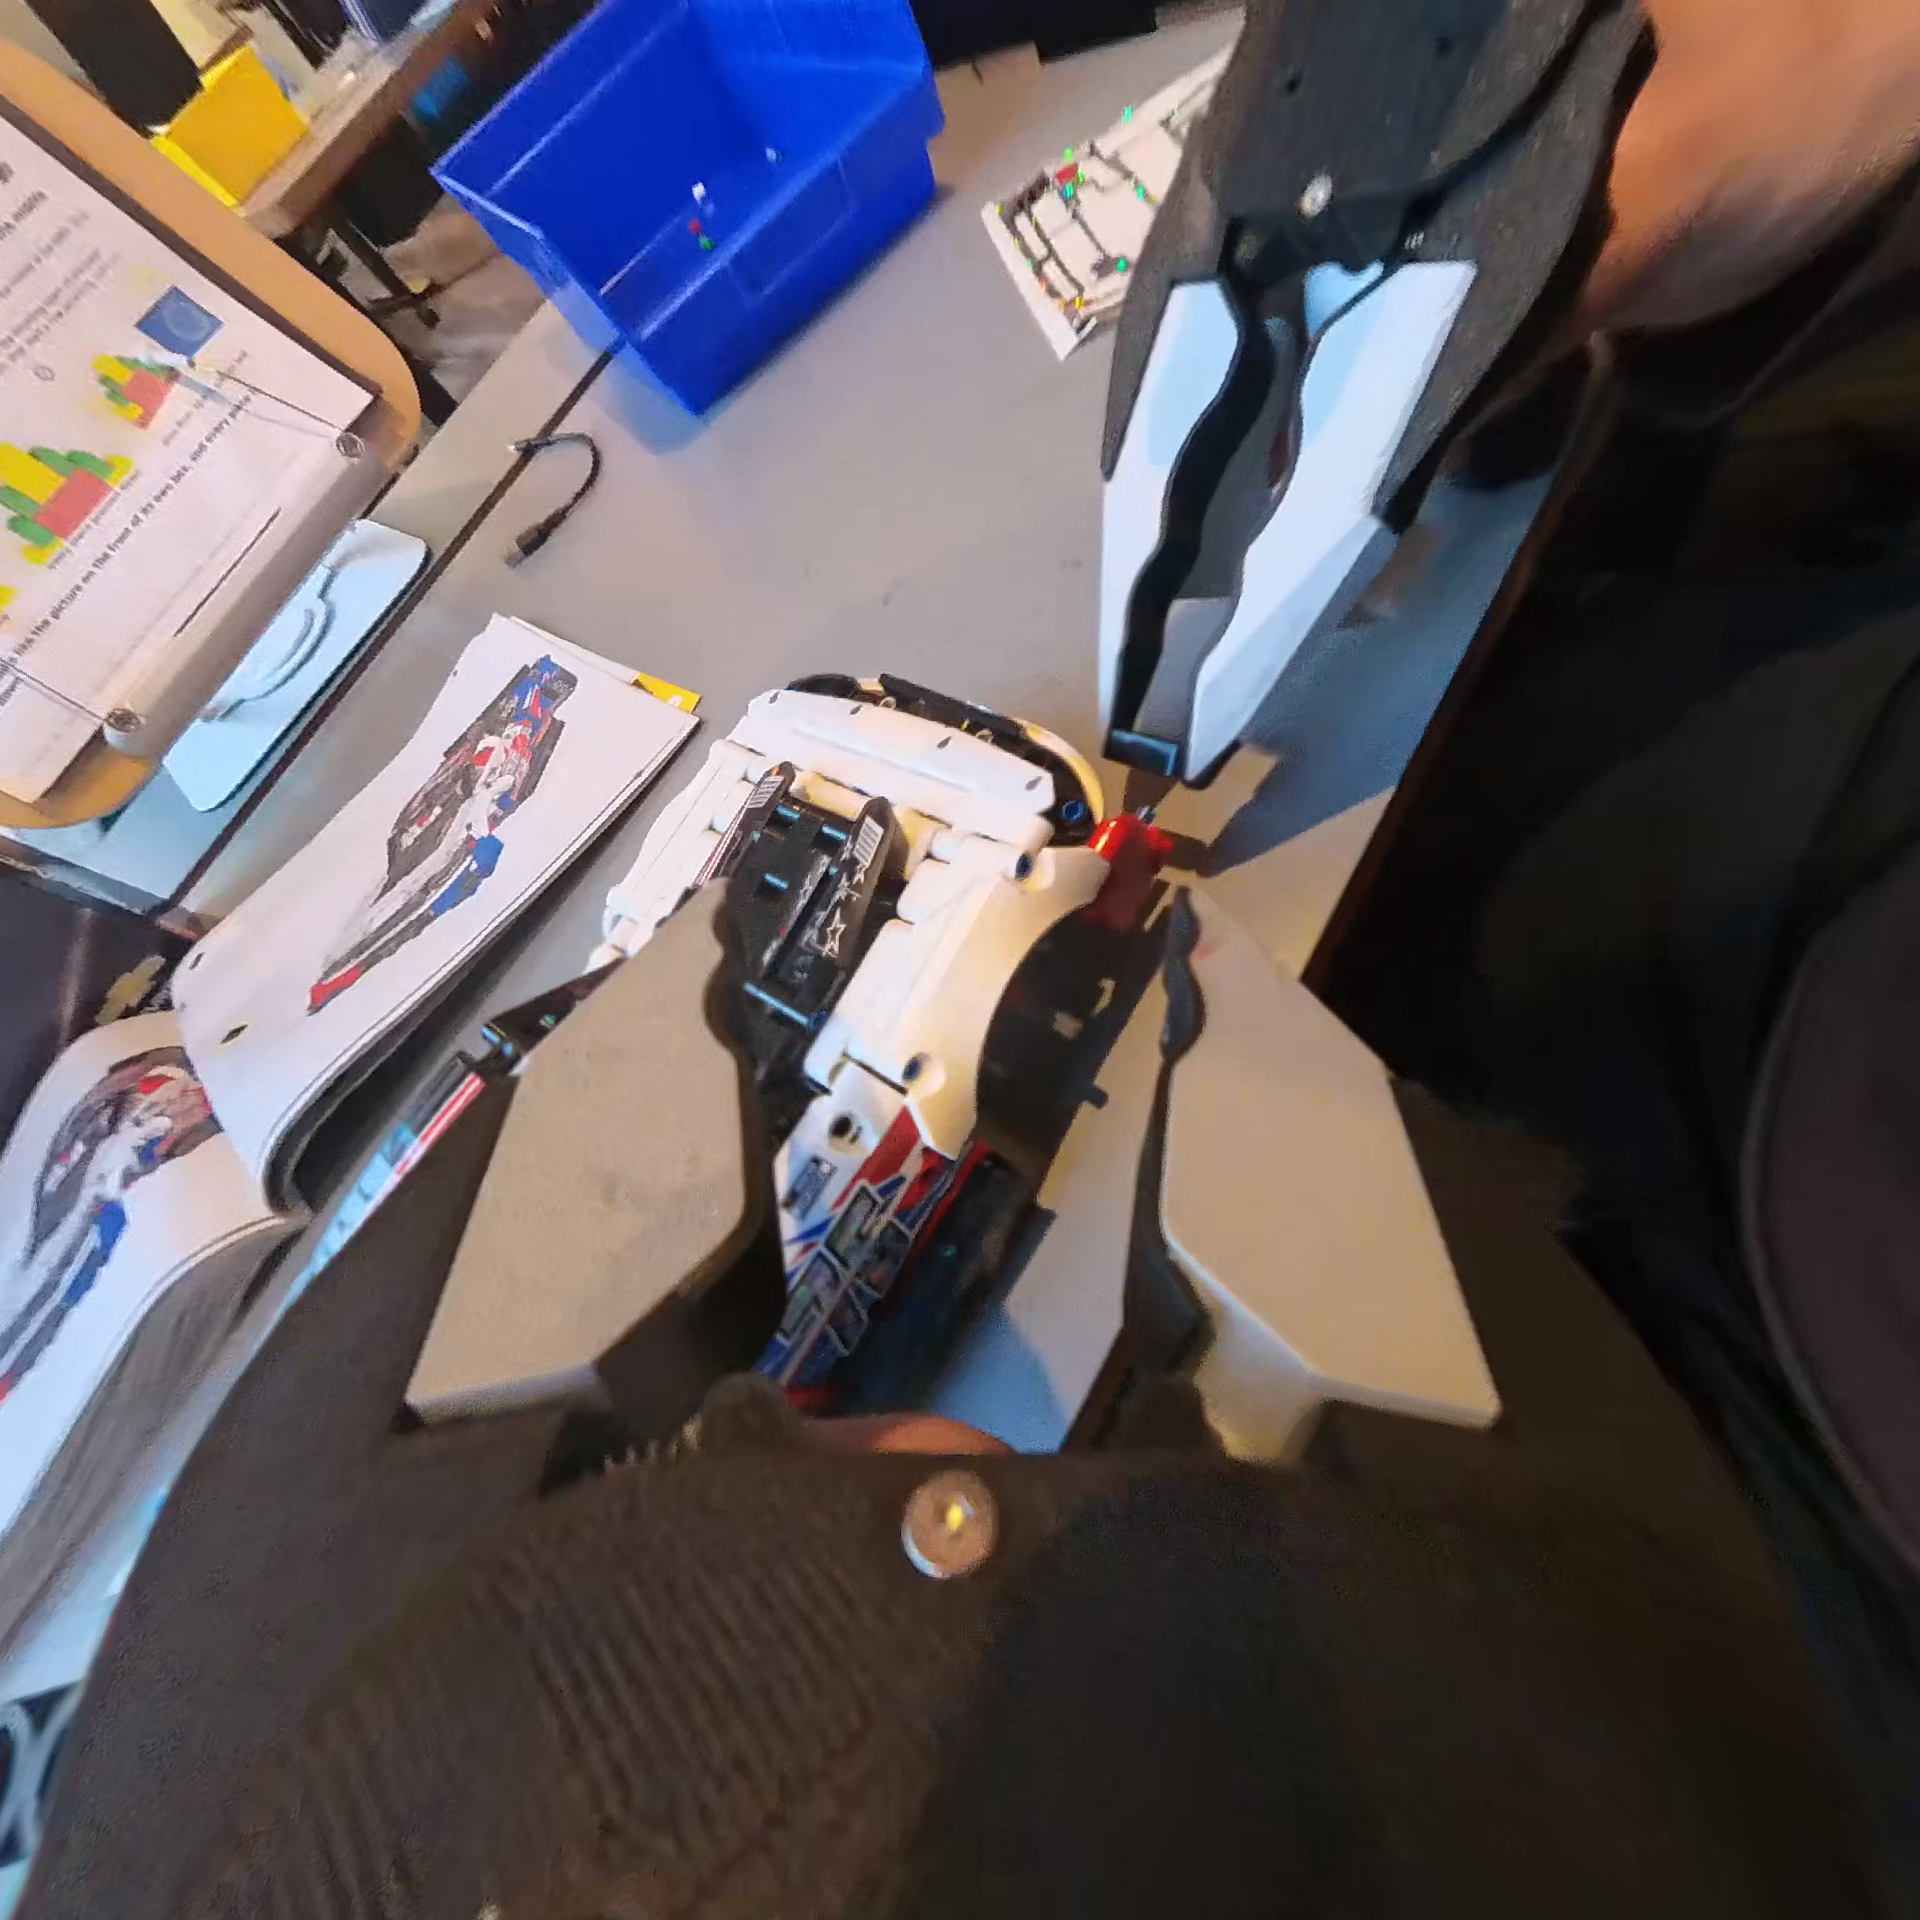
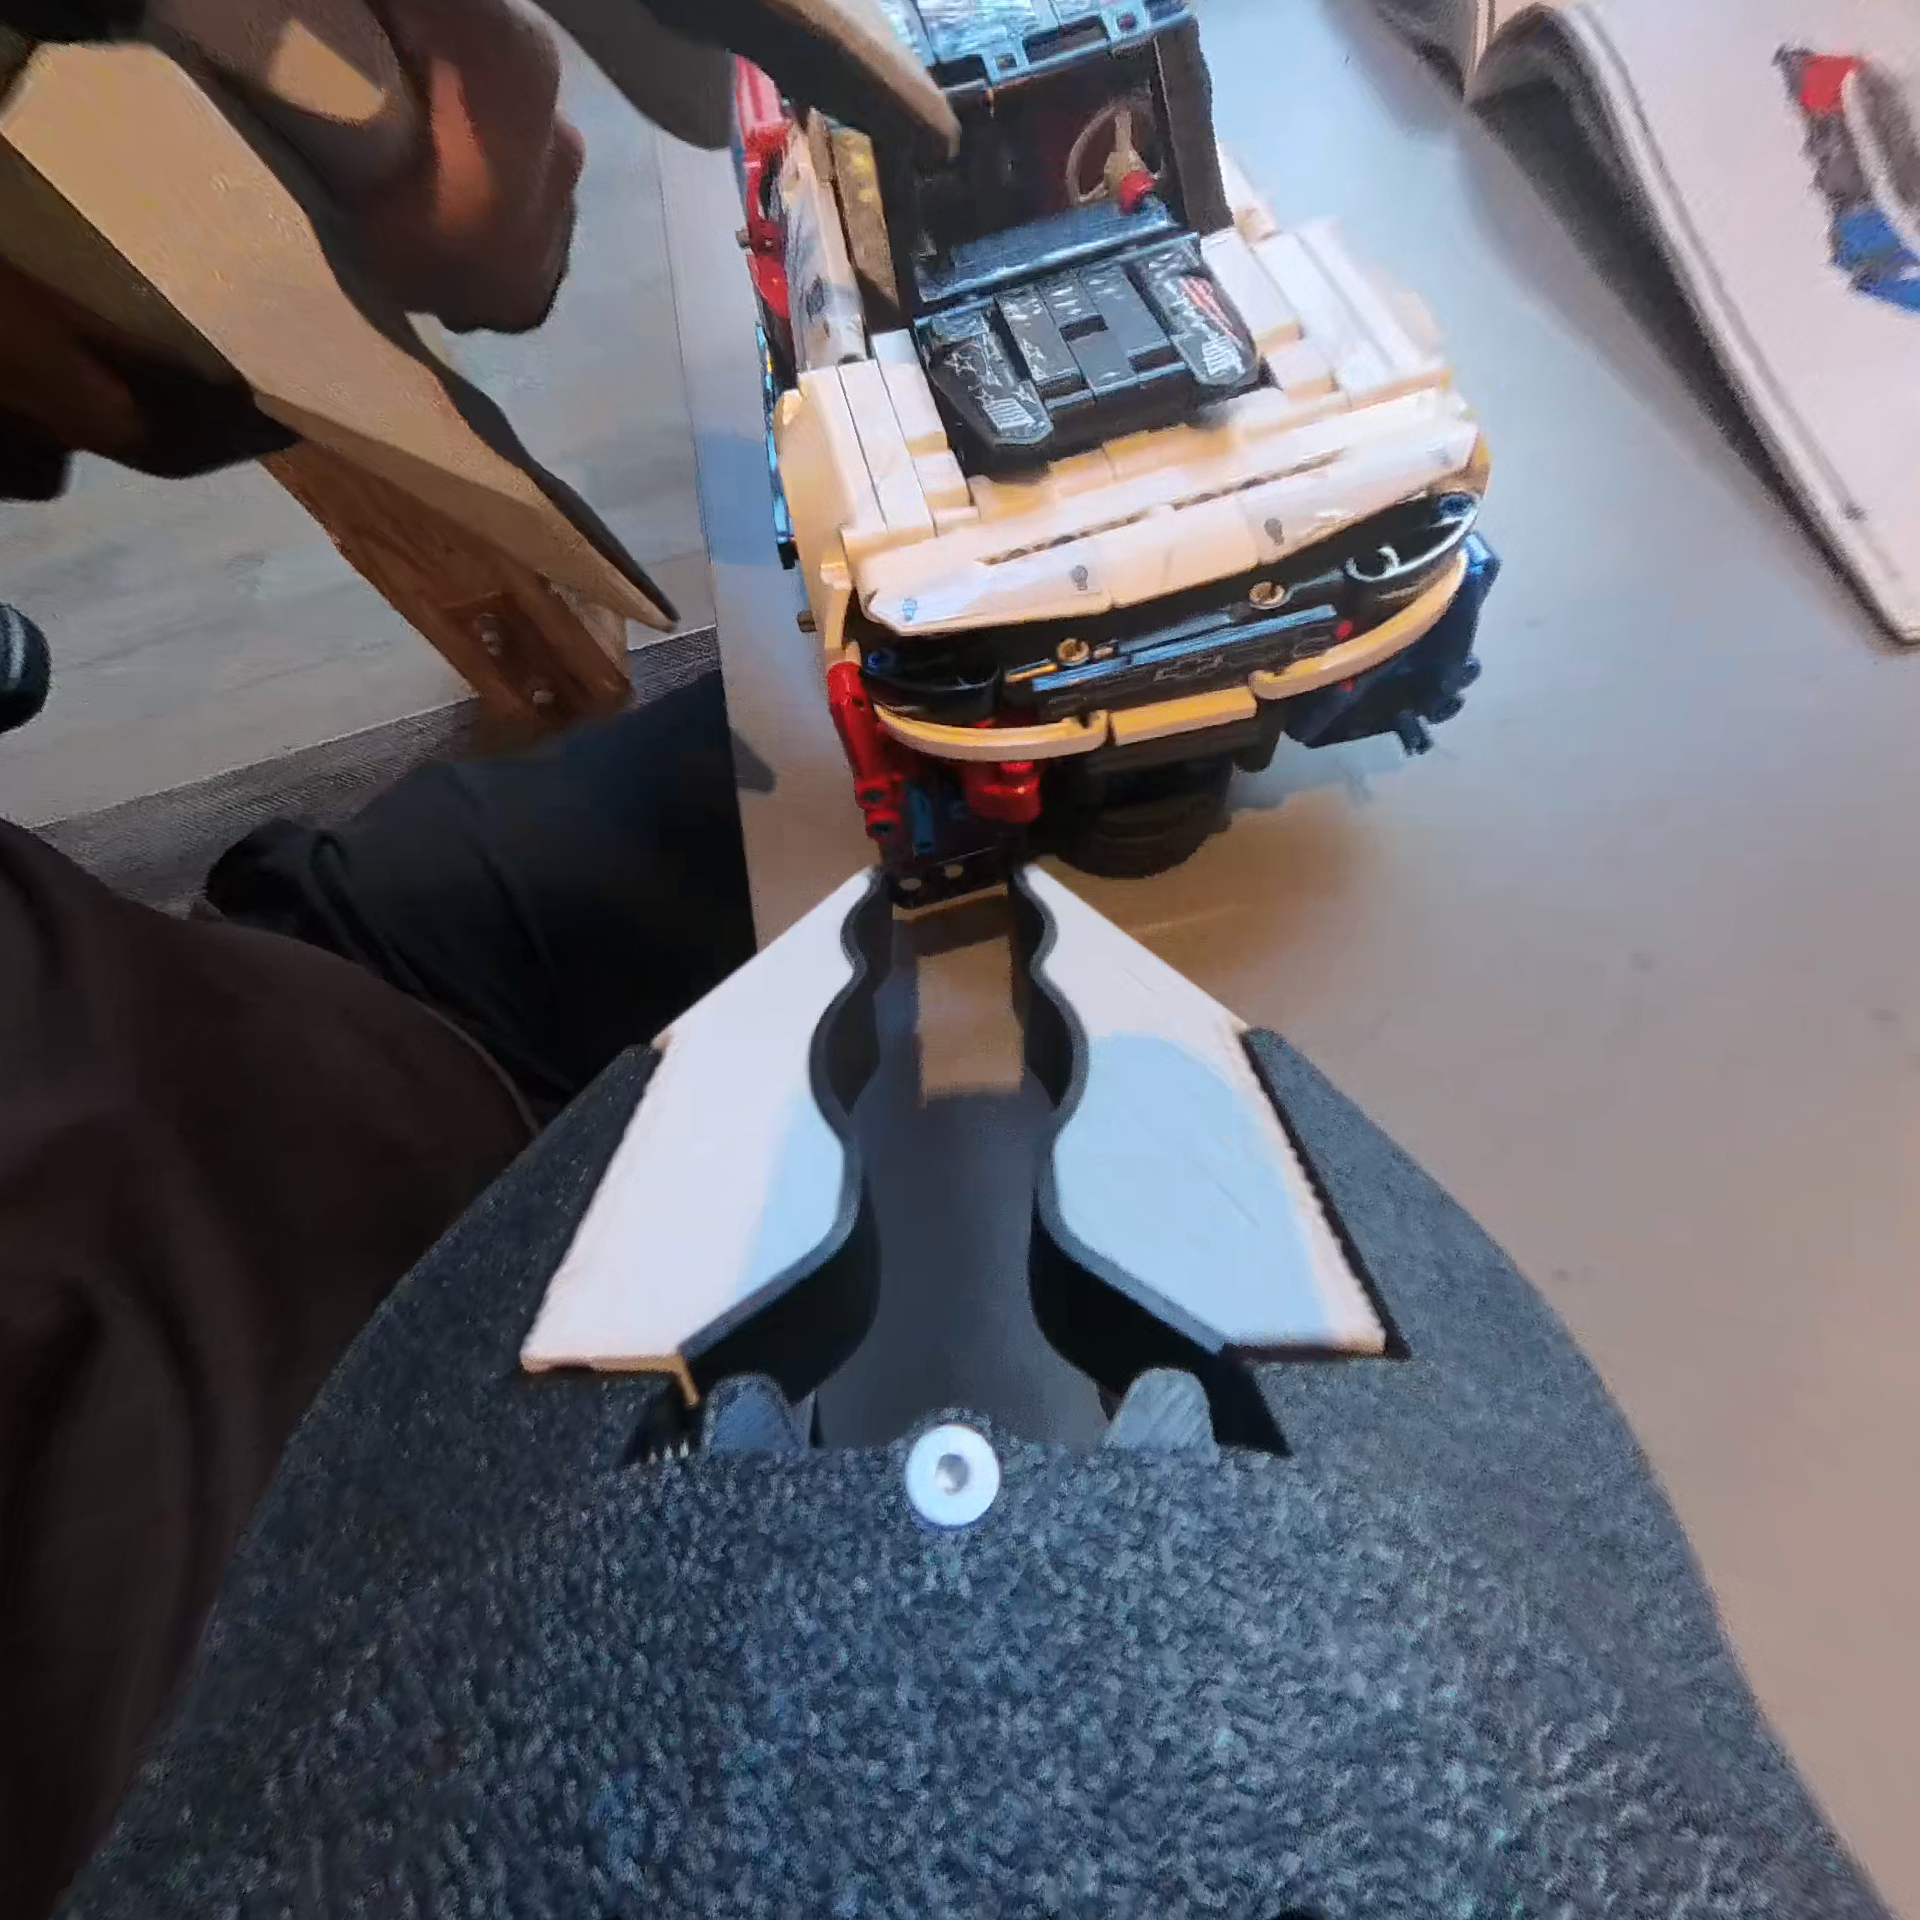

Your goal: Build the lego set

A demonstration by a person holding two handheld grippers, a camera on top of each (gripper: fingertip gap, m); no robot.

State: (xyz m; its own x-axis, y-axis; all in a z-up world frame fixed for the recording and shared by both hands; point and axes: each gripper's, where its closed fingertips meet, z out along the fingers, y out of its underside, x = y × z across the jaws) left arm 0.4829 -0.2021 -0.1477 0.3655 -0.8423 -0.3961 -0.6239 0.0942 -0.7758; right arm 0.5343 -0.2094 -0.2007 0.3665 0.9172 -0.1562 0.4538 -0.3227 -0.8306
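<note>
**White lego car held at both ends on the grey table**

Left wrist view: the left gripper (image 1: 951,935) straddles the lego car (image 1: 883,935), its fingers spread wide against the sides of the white body with black hood insert and red-blue decals. The right gripper (image 1: 1153,753) pinches a small black piece (image 1: 1143,746) by the car's red front corner. An open instruction booklet (image 1: 416,883) lies beside it.

Right wrist view: the right gripper (image 2: 951,888), narrowly parted, grips the black piece (image 2: 951,883) under the car's (image 2: 1132,499) front bumper.
</note>
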